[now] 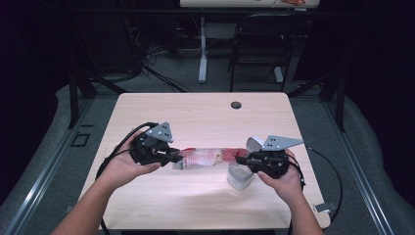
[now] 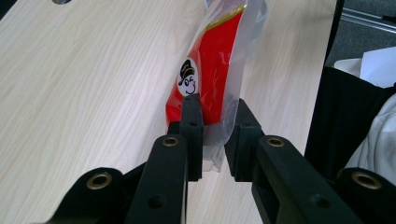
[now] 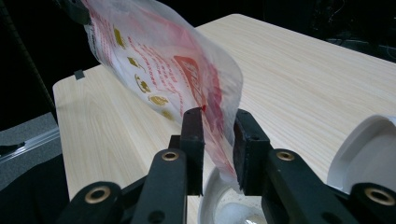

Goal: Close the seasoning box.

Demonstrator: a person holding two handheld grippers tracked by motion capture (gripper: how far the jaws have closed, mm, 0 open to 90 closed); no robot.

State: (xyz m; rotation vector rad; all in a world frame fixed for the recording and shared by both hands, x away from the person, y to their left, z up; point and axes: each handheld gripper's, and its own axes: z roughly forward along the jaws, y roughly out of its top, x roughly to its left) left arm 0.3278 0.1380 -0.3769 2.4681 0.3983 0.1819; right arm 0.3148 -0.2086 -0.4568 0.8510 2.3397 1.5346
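The left gripper point(image 1: 172, 155) pinches one end of the red snack bag point(image 1: 208, 157) and the right gripper point(image 1: 241, 159), spread a little around the other end, keeps it above the bench point(image 1: 195, 117), over the white cup point(image 1: 240, 177), probably for pouring.

Premises appear to be a lab or recording studio: dark surround, light wooden desk point(image 1: 205, 117), tangled floor cables point(image 1: 147, 58), black chair point(image 1: 262, 44), second desk point(image 1: 244, 4) behind.
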